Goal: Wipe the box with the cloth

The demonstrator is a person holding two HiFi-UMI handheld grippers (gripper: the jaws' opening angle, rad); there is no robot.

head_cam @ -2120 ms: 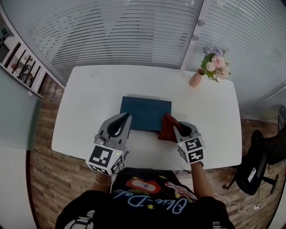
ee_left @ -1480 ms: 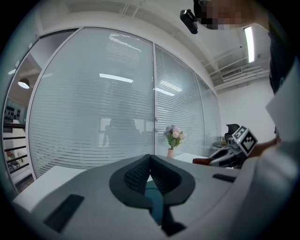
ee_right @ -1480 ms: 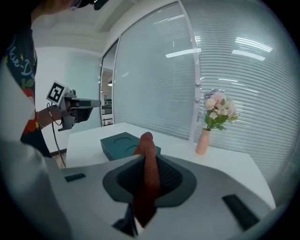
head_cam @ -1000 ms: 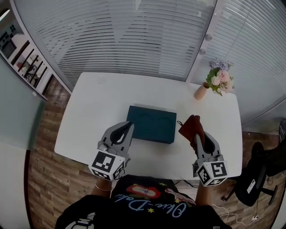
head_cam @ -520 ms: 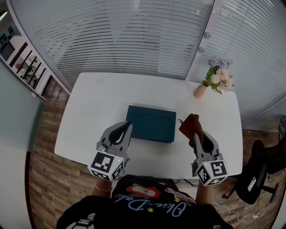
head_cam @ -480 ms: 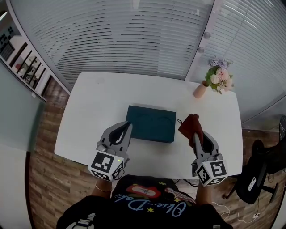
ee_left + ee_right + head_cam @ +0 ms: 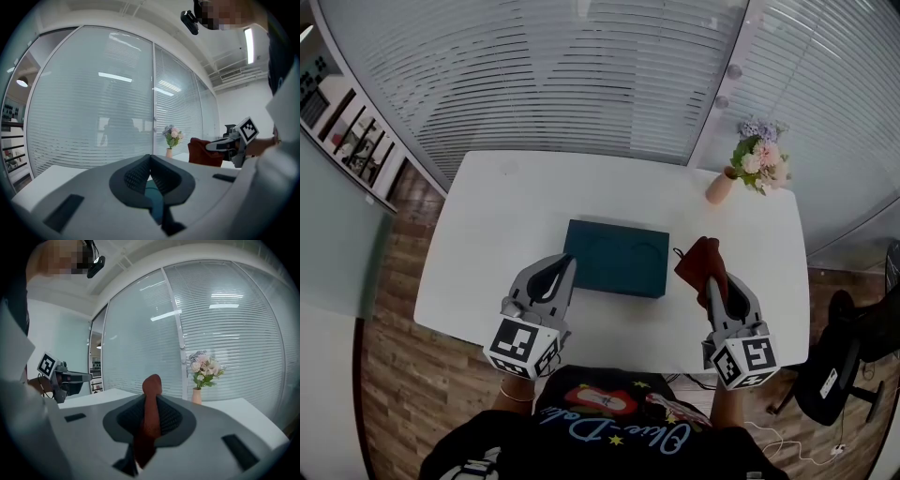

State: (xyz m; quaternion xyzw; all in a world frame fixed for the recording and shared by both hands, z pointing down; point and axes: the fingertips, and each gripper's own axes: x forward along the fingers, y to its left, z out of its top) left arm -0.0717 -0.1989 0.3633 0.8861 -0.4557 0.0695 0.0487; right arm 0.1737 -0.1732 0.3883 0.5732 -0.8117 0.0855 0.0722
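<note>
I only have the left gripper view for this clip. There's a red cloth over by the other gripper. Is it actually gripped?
Observer: Yes. The right gripper view shows the right gripper shut on the cloth, whose end sticks up past the jaws.
Operator: Is the cloth on the box?
Observer: No. In the head view the cloth is just to the right of the box, off its top, and I see no contact between them.
</note>
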